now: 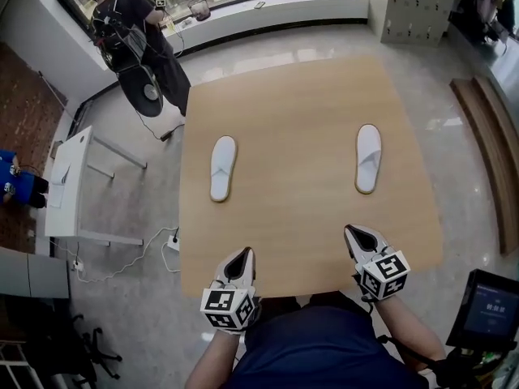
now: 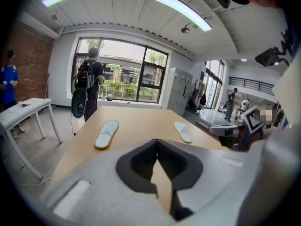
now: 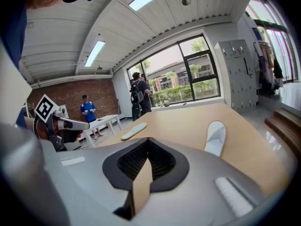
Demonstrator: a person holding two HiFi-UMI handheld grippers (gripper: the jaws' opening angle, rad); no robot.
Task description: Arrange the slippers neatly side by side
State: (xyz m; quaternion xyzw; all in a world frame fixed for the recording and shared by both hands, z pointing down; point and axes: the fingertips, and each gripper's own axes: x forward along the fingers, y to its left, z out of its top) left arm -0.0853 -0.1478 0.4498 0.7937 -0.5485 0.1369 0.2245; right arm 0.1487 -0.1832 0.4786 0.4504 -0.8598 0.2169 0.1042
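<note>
Two white slippers lie far apart on the wooden table (image 1: 308, 241), toes pointing away from me. The left slipper (image 1: 223, 167) (image 2: 106, 133) (image 3: 134, 131) is at mid-left and the right slipper (image 1: 368, 157) (image 2: 183, 131) (image 3: 215, 138) at mid-right. My left gripper (image 1: 242, 254) (image 2: 156, 142) hovers over the table's near edge, well short of the left slipper, its jaws together and holding nothing. My right gripper (image 1: 354, 232) (image 3: 148, 140) sits over the near edge in line with the right slipper, also shut and holding nothing.
A person with a backpack (image 1: 130, 23) stands by the window beyond the table's far left corner. A white side table (image 1: 69, 185) stands on the left, lockers (image 1: 413, 6) at the far right, a wooden bench (image 1: 486, 136) along the right and a screen (image 1: 491, 310) near right.
</note>
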